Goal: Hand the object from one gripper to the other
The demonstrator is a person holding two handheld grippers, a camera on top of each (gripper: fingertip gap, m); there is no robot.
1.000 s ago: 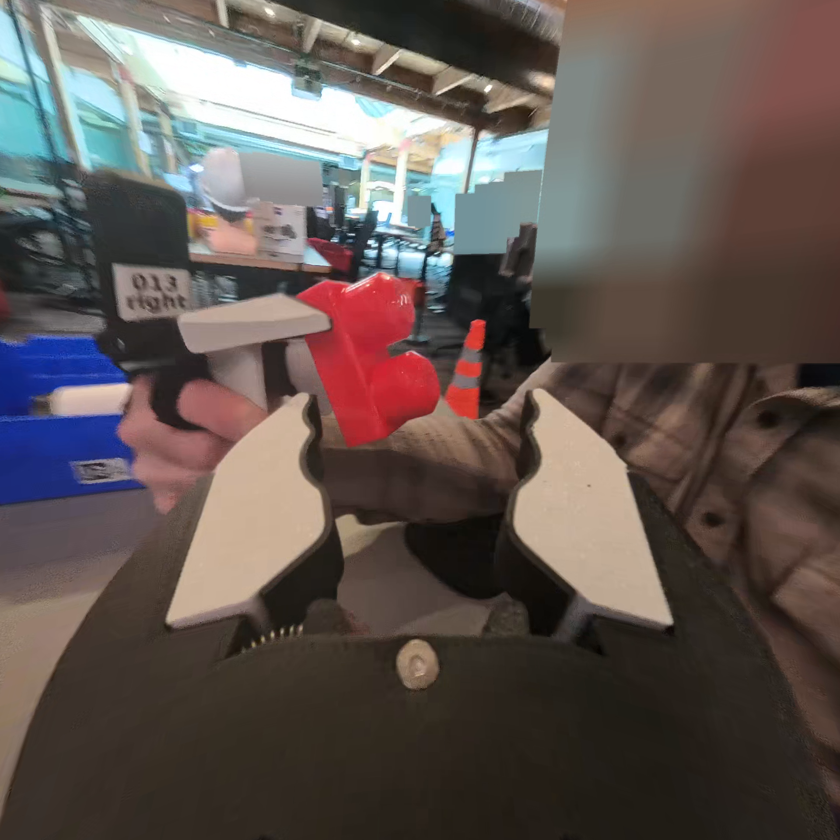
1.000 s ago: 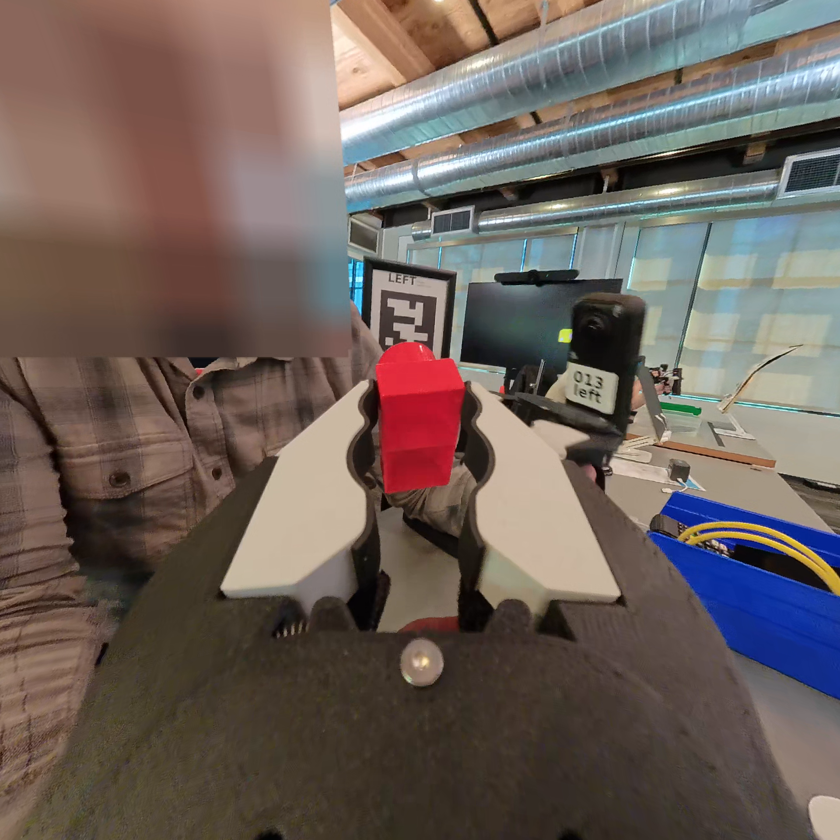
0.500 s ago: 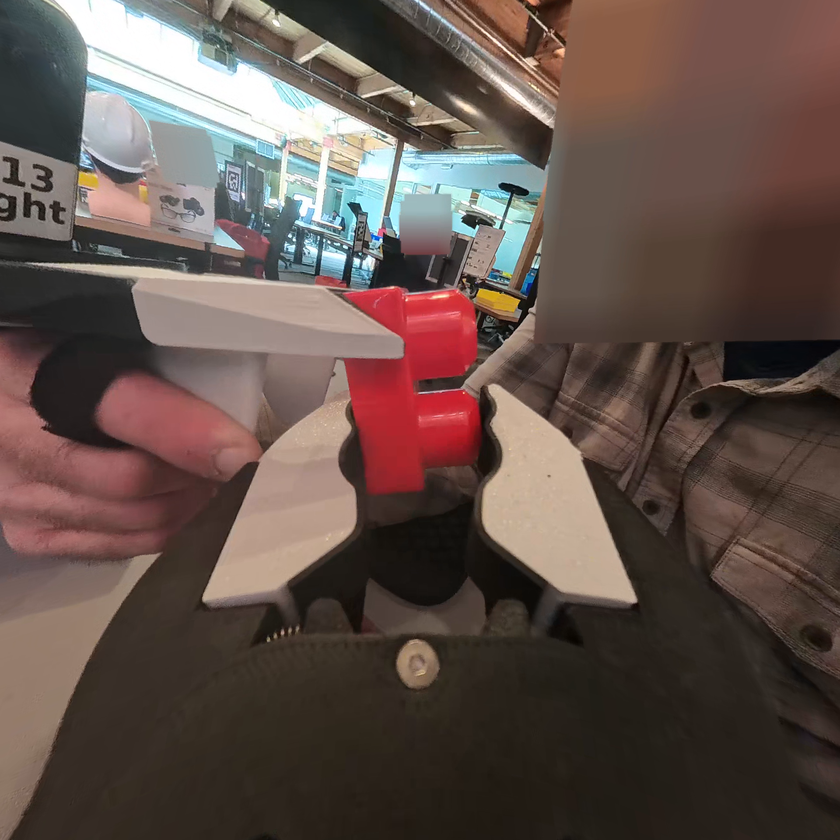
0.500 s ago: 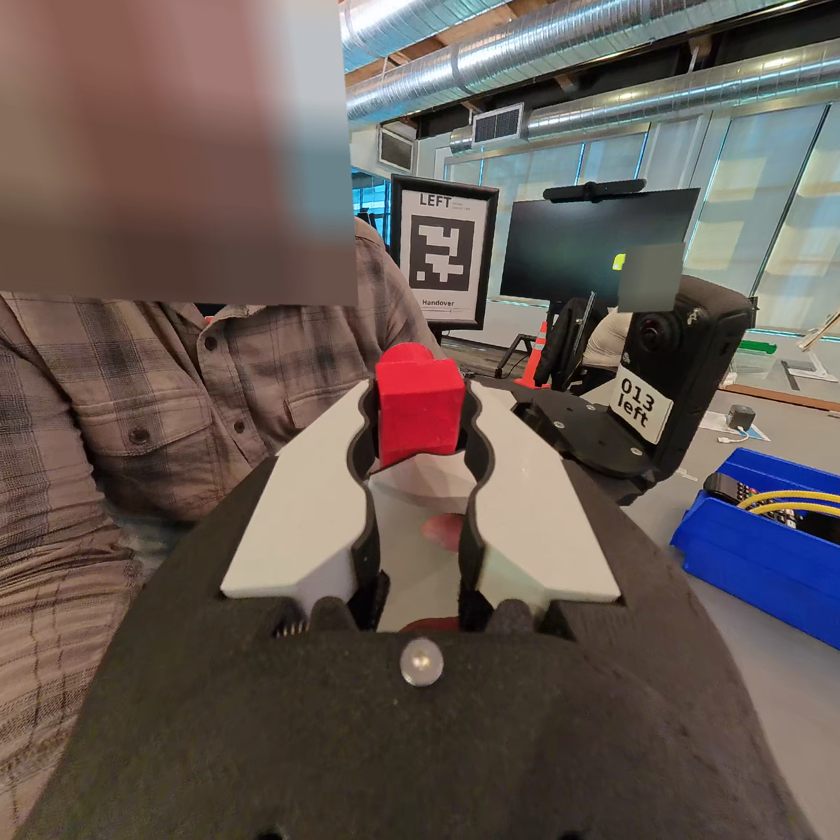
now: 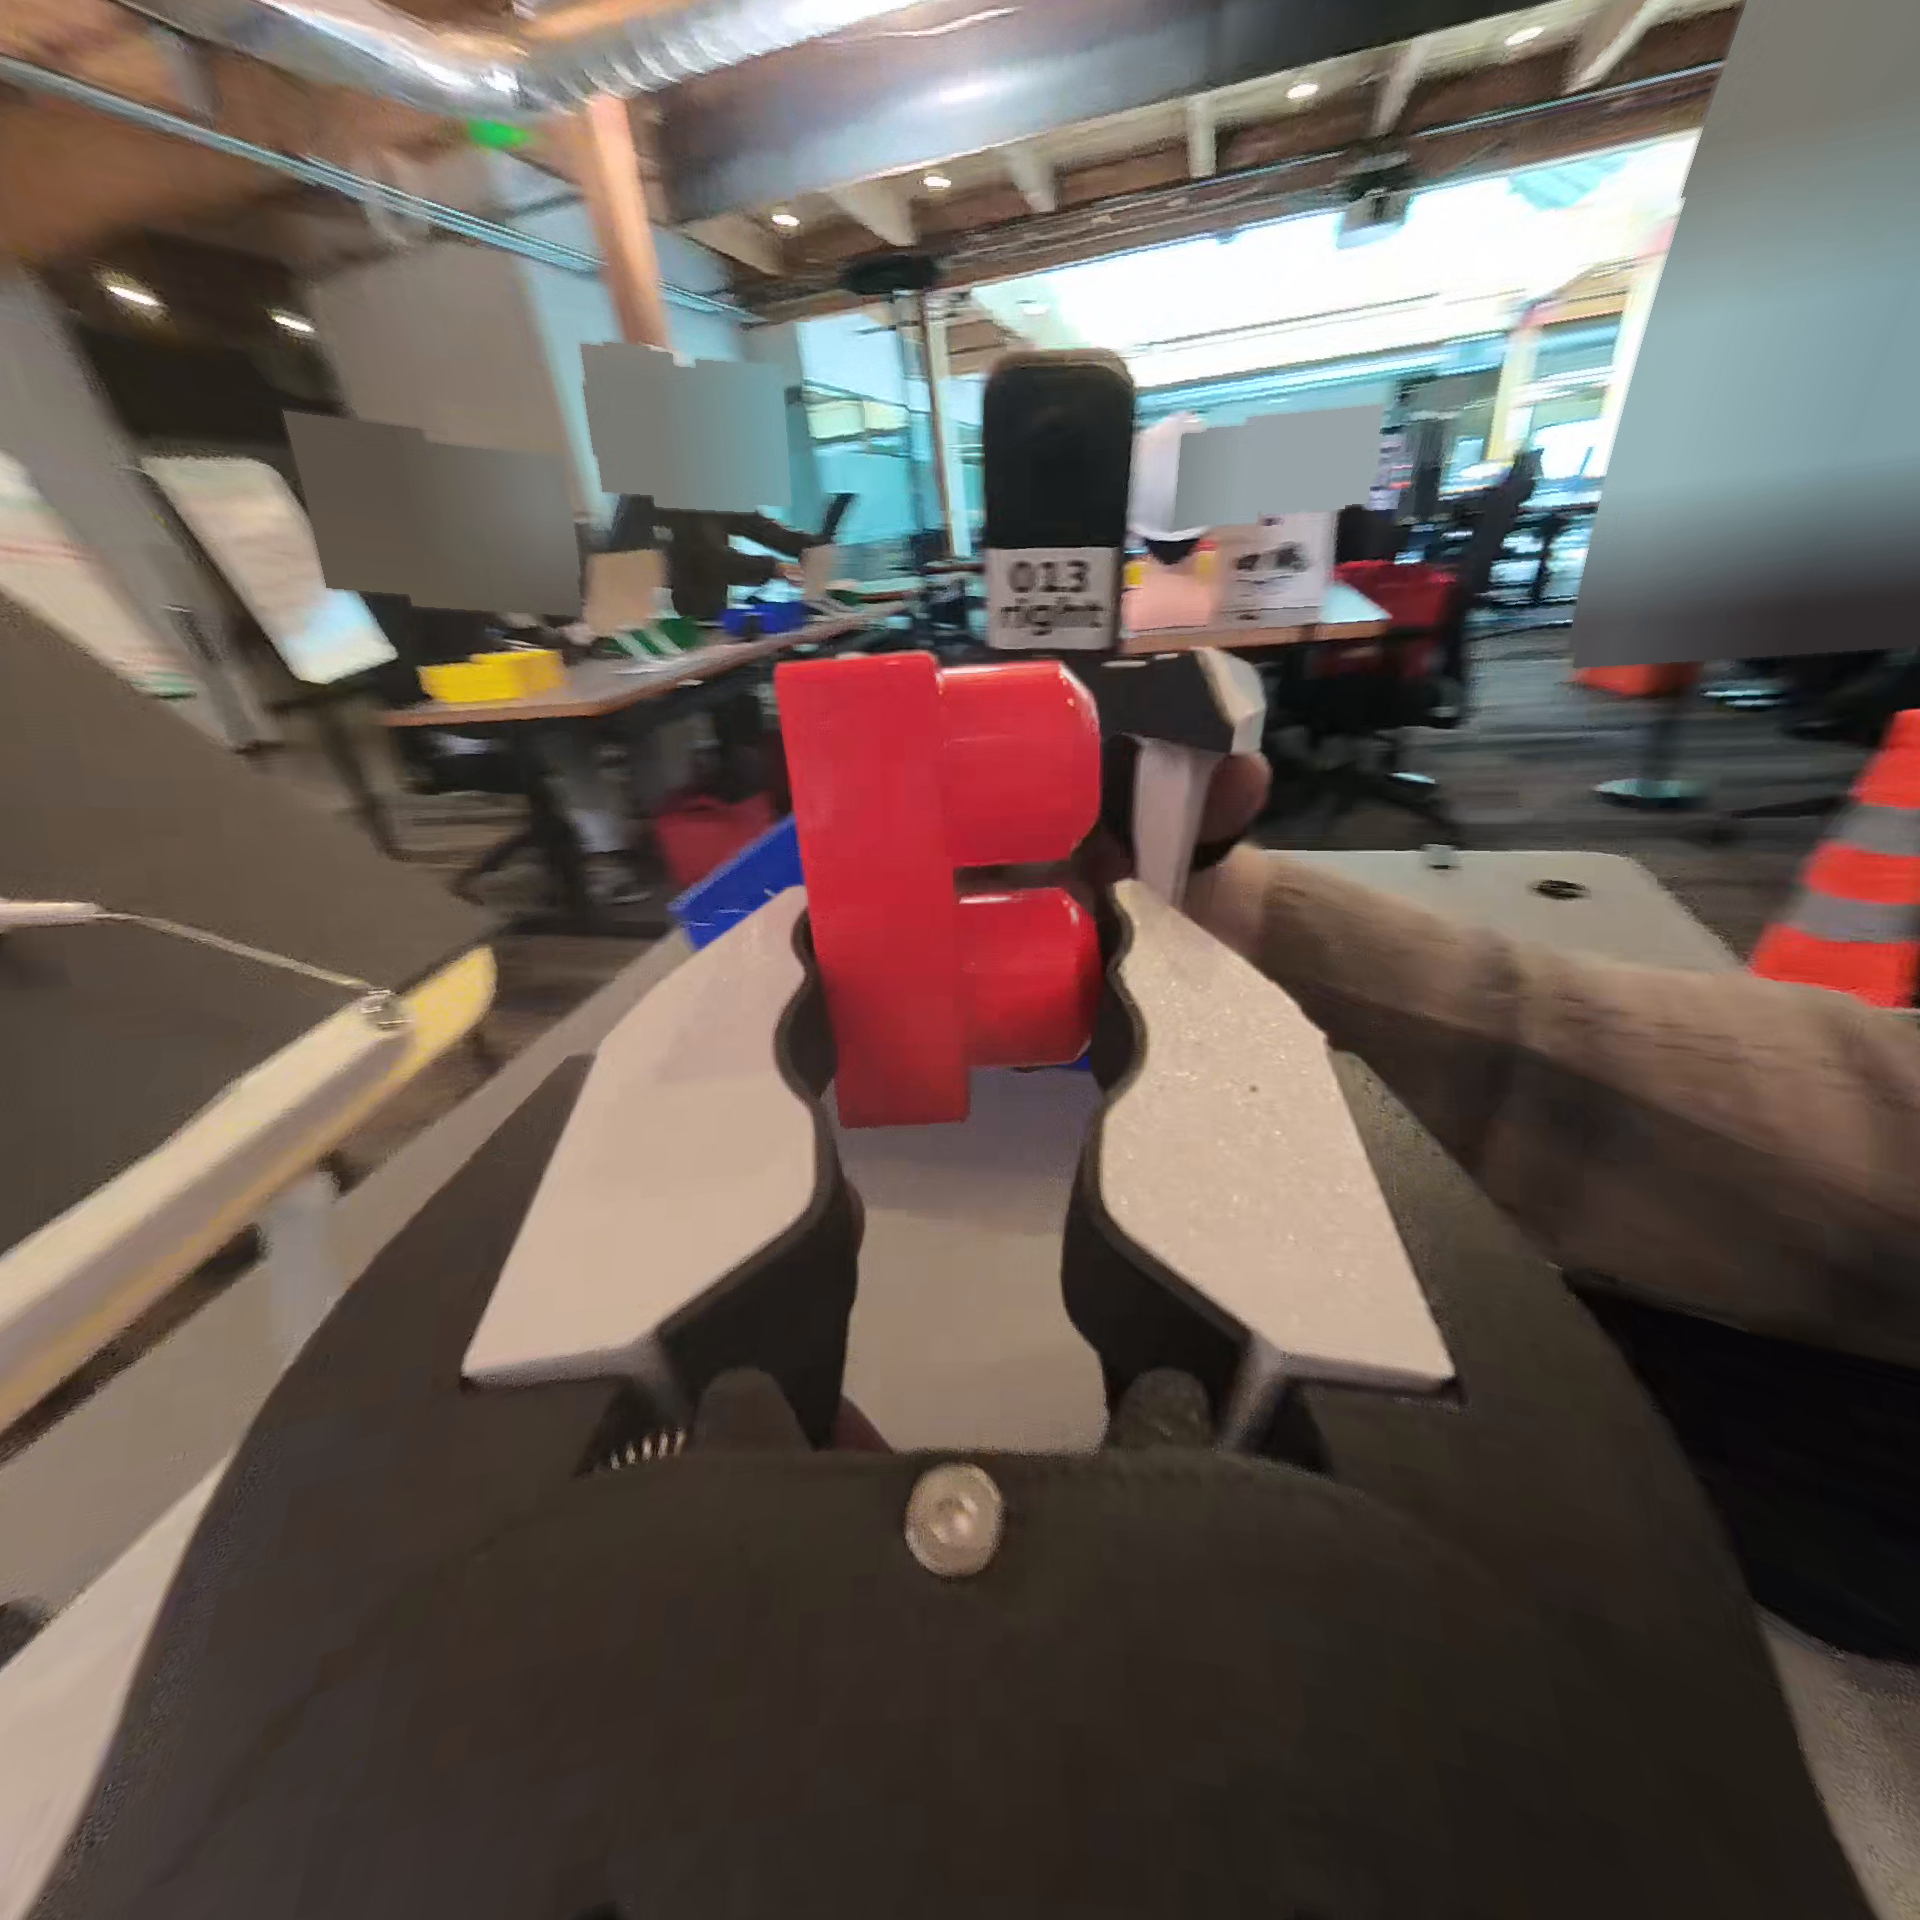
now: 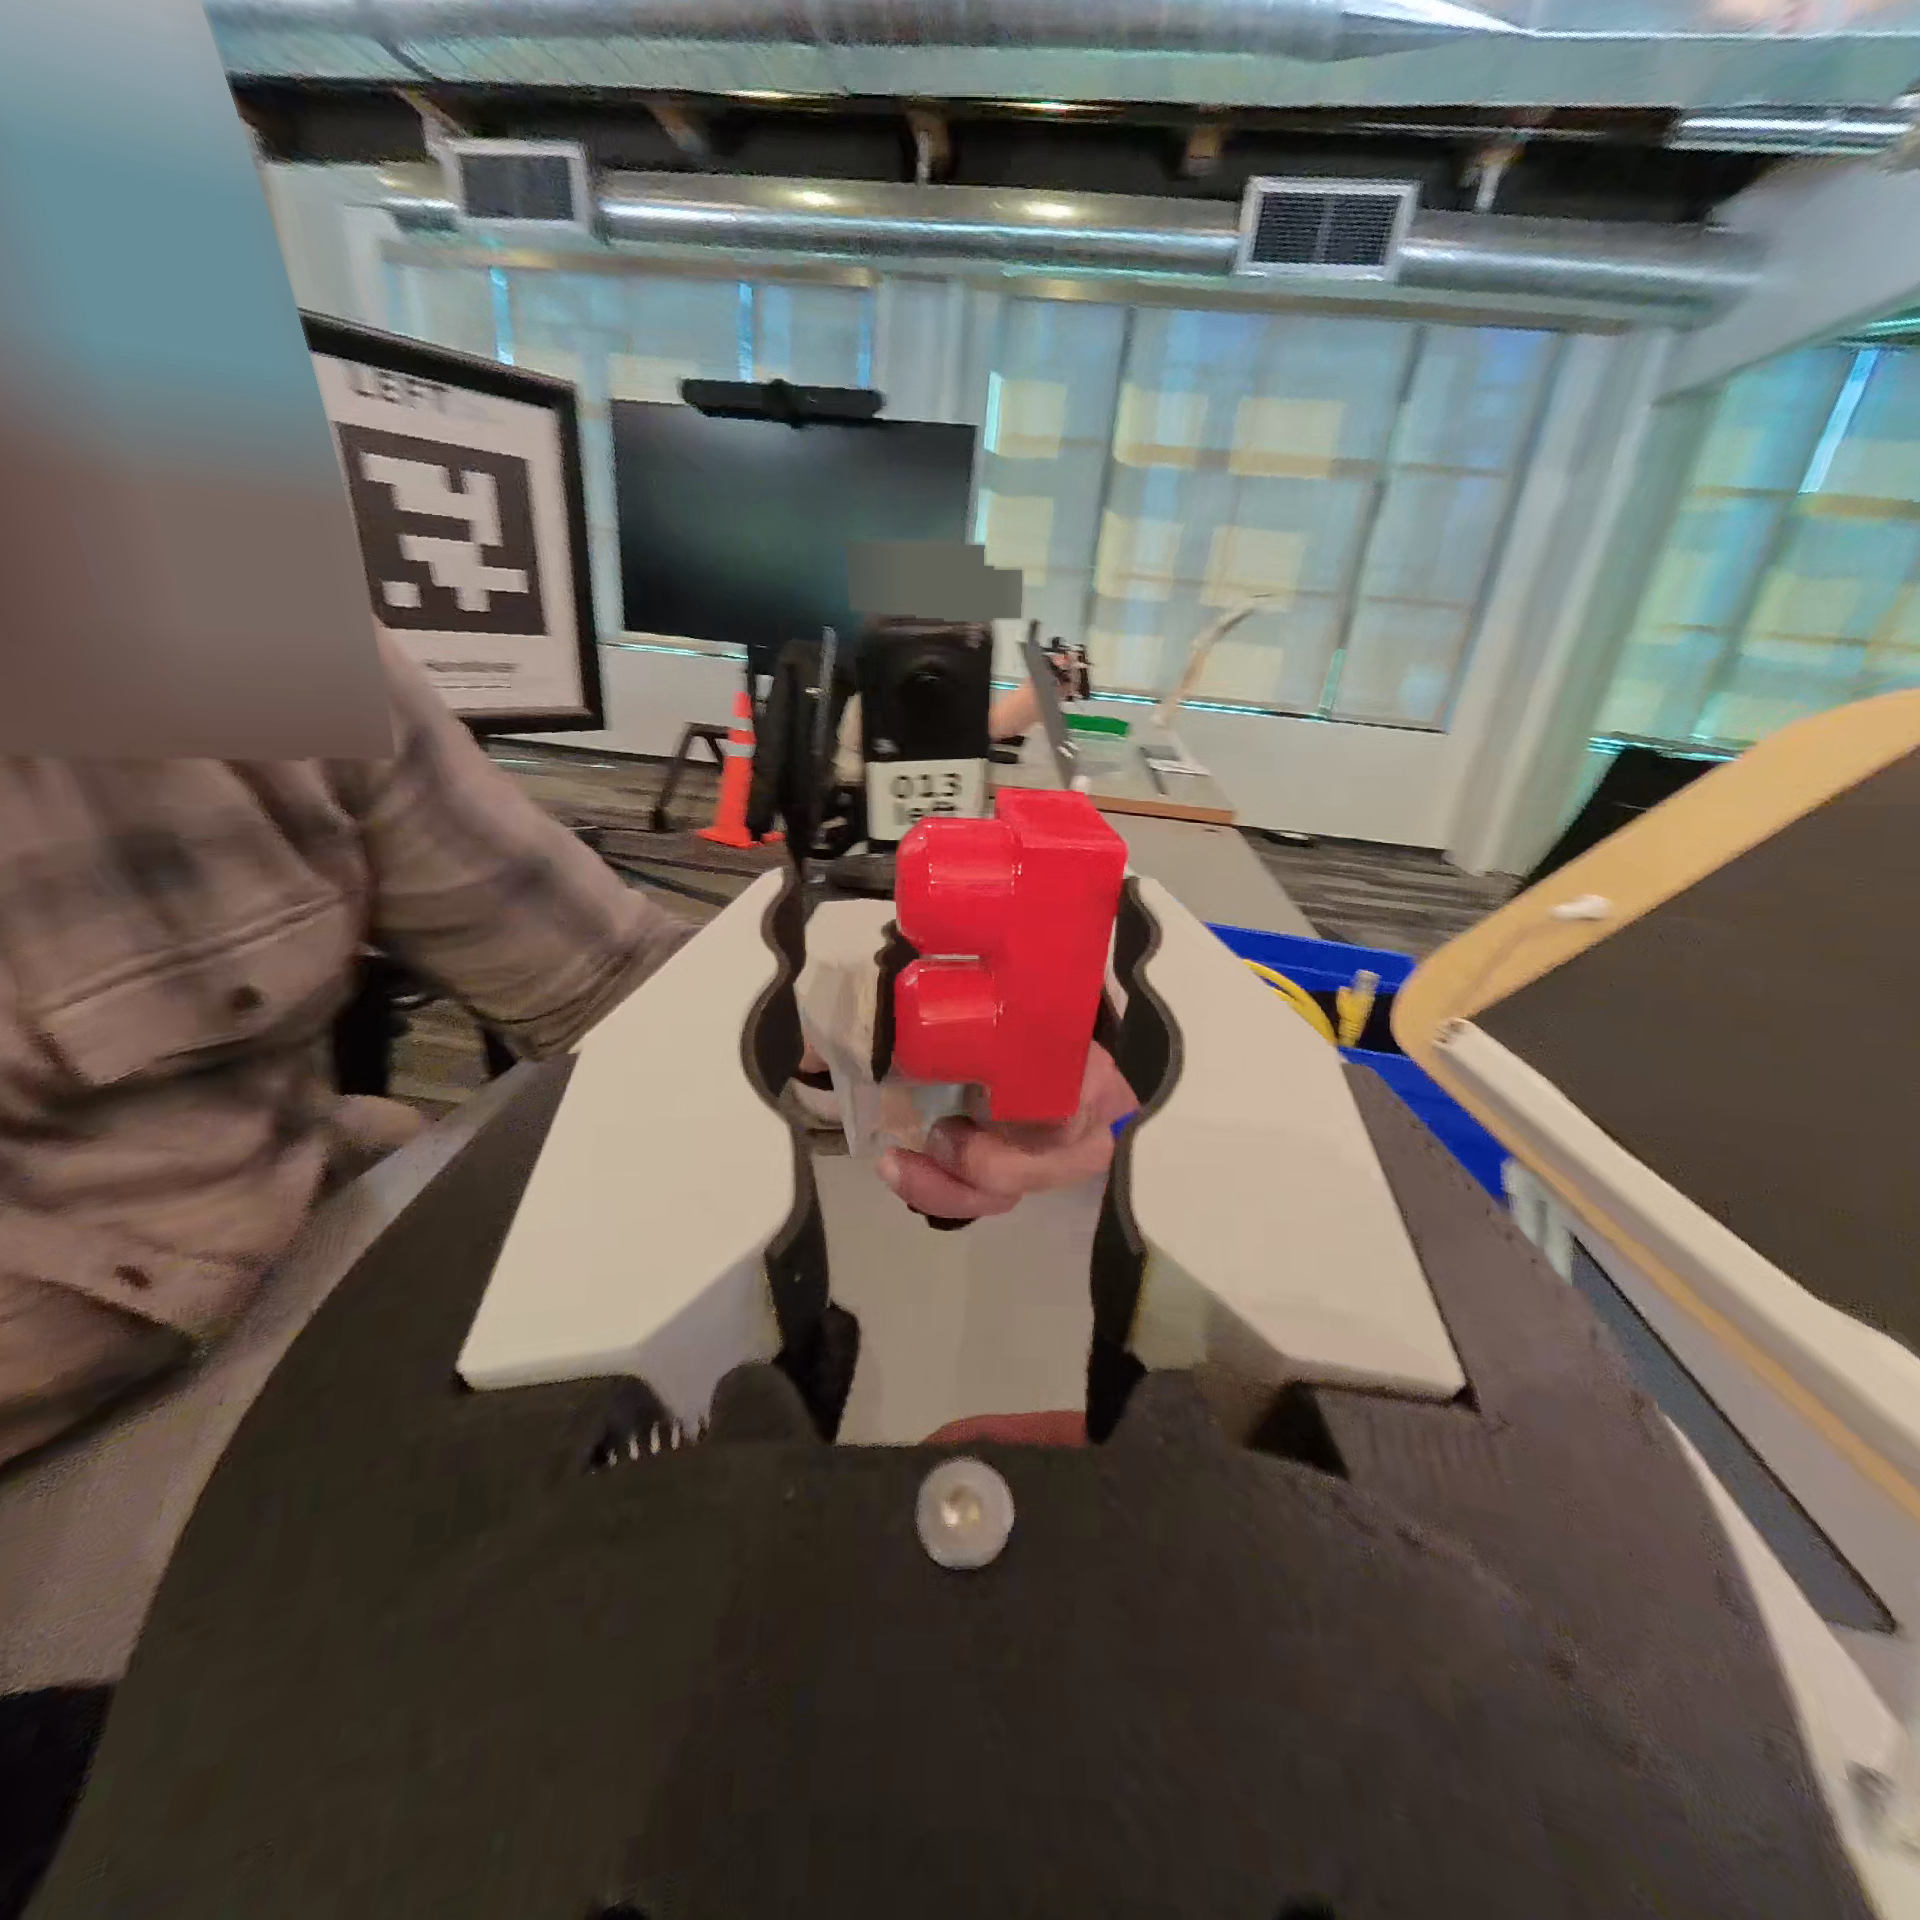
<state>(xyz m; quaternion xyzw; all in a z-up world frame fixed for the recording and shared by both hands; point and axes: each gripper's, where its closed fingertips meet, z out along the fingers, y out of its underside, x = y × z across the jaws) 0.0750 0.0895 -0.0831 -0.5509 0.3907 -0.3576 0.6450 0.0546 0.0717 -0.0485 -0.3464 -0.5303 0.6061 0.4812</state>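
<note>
Left wrist view has the glossy red plastic block with two rounded studs (image 5: 935,883) pinched between the white, wavy-edged fingers of the left gripper (image 5: 956,997), closed snug on its lower half, flat back against one finger and the lower stud against the other. The block stands upright in mid-air with its top half sticking out past the fingertips.

Right wrist view shows the right gripper (image 6: 961,997) spread wider than the block, with a clear gap on the stud side; on the flat side I honestly can't tell if the finger is touching. So it looks like the right one has let go and isn't carrying anything.

What could go wrong: that plastic is smooth and shiny, and one contact is a curved stud, so a small twist could make the block rotate or squirt out. If the right gripper backs away crooked, its finger could clip the block and knock it loose.

Textures: grainy matte white fingers with dark scalloped inner pads, rough black printed gripper bodies, hard slick block.
</note>
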